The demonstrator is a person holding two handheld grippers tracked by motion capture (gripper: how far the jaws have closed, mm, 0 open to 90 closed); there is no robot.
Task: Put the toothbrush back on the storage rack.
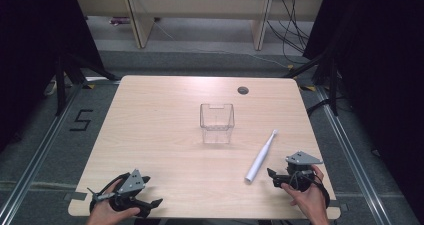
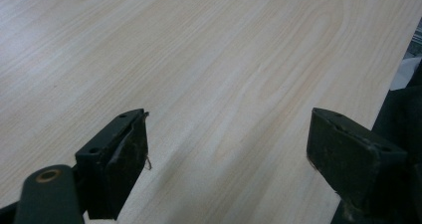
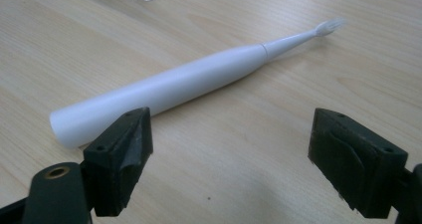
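Note:
A white electric toothbrush lies flat on the wooden table, its brush head pointing away toward the far right. In the right gripper view the toothbrush lies just beyond the wide-apart jaws, its butt end near the left jaw. My right gripper is open and sits close to the toothbrush's near end, not touching it. A clear plastic cup-like container stands upright at the table's middle. My left gripper rests open at the near left edge over bare wood.
A small dark round grommet is set in the table near its far edge. The table's near edge runs just under both hands. Wooden furniture legs and cables stand beyond the far side.

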